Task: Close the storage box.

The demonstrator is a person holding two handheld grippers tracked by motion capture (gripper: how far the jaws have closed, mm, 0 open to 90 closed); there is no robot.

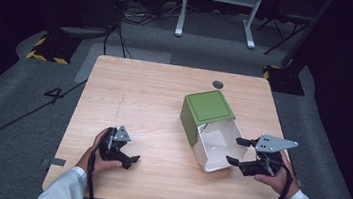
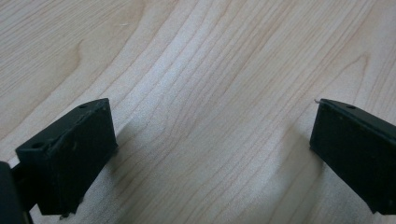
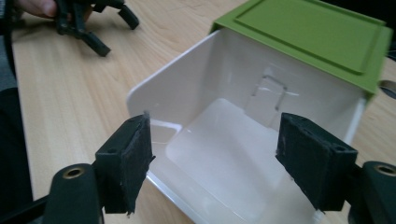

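We read one sign: a large black figure "4" point(image 1: 55, 95) marked on the grey carpet floor point(image 1: 7, 110), at the left of the high view, just beside the table's point(image 1: 140, 90) left edge. We find no lettering, label or brand on anything else.

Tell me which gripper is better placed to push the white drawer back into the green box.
Probably the right gripper: its open jaws already flank the white drawer's open end. The left gripper rests on bare table, well away.
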